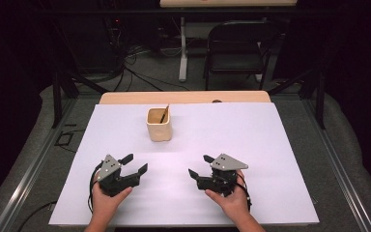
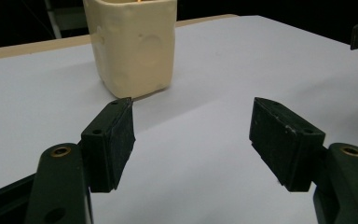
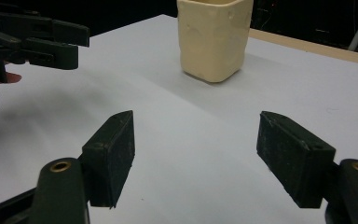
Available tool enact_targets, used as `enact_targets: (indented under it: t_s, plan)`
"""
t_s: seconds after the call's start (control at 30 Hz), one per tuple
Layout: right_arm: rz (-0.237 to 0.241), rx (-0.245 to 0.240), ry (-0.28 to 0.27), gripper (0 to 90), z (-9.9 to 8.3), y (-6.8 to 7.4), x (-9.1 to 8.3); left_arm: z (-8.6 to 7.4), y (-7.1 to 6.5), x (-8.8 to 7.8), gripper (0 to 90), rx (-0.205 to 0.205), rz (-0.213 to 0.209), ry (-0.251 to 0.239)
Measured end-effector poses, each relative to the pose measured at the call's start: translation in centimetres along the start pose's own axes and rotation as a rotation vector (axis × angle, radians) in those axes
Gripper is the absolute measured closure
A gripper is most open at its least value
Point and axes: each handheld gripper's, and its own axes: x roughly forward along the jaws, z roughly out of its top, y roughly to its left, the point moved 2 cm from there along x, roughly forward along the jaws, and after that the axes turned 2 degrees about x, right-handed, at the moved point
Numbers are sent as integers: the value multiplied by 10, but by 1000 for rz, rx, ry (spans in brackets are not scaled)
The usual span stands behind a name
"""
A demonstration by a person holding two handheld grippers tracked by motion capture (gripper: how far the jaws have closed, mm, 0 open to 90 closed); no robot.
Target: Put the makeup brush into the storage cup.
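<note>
A cream square cup [image 1: 159, 124] stands on the white table sheet [image 1: 251, 130], a thin brown stick [image 1: 164, 114] leaning inside it. My left gripper [image 1: 135, 163] rests low over the sheet at the near left, held by a hand, its jaws open with nothing between them. My right gripper [image 1: 200, 166] sits at the near right, jaws open and empty, pointing left towards the other one. In the left gripper view the cup [image 2: 133, 44] stands just beyond the open left gripper [image 2: 192, 135]. The right gripper view has the cup [image 3: 213, 37] farther ahead of the open right gripper [image 3: 195, 151], with the left gripper [image 3: 32, 39] at upper left.
The white sheet covers a wooden table whose bare far edge [image 1: 183, 97] shows behind the cup. A black folding chair [image 1: 235, 48] and a table leg [image 1: 183, 53] stand on the floor beyond. Metal rails run along both sides of the table.
</note>
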Motion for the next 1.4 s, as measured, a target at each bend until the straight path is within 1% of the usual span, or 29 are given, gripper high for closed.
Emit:
enact_targets:
  t_s: [0.17,0.33,0.43,0.73,0.93,1.1,1.2,1.4]
  plan:
    - [3,-3,2,276,-1,1,1,-3,-1,0,310,-3,-2,3]
    - [3,-2,5,276,-1,1,1,-4,-2,-1,310,6,3,7]
    - [3,-1,6,276,-1,0,1,-5,-2,-1,309,-1,3,7]
    - [2,-1,7,276,-2,0,1,-6,-4,-1,310,-2,1,10]
    - [1,0,6,276,-2,0,1,-8,-6,-1,310,3,3,17]
    - [-1,0,4,276,-2,-1,1,-9,-8,0,310,18,3,25]
    - [1,0,12,276,-3,0,2,-9,-9,0,310,22,3,32]
    - [2,3,8,276,-3,-1,2,-10,-9,1,310,22,3,35]
